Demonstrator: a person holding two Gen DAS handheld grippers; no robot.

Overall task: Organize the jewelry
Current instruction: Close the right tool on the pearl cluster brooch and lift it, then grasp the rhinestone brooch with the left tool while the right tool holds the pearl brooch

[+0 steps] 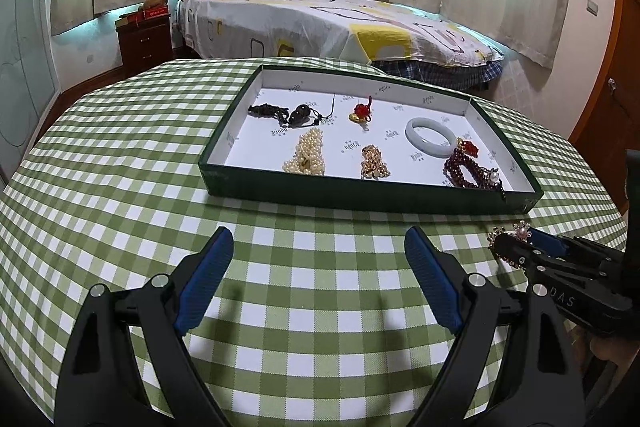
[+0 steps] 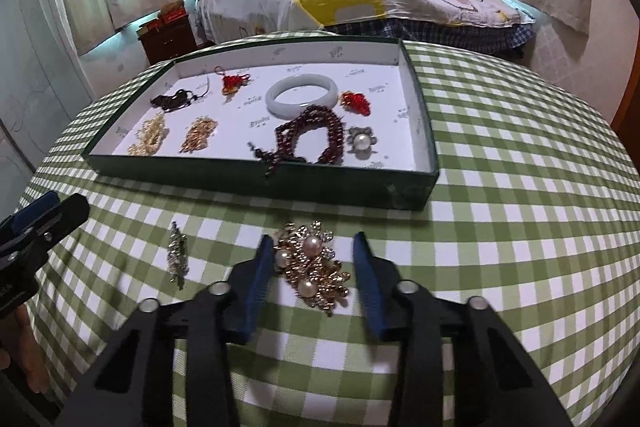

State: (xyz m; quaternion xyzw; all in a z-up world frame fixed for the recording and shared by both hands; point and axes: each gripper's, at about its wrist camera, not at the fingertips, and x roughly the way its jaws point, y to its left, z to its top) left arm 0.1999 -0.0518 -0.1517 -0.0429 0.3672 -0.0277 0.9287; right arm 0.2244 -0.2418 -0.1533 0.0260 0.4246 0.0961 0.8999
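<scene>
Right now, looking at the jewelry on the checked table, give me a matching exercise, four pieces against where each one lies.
Things:
1. jade bangle
2. pearl brooch
3. silver brooch
4. garnet bead strand

Places:
A. on the cloth, left of the pearl brooch
B. in the green tray, trailing over its front wall
C. between the right hand-held gripper fingers
D. flat in the tray

Pairs: 1-D, 2-C, 3-A, 4-B

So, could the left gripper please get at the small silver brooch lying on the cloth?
Probably yes: the left gripper is open, and the silver brooch lies uncovered on the cloth beside it.
</scene>
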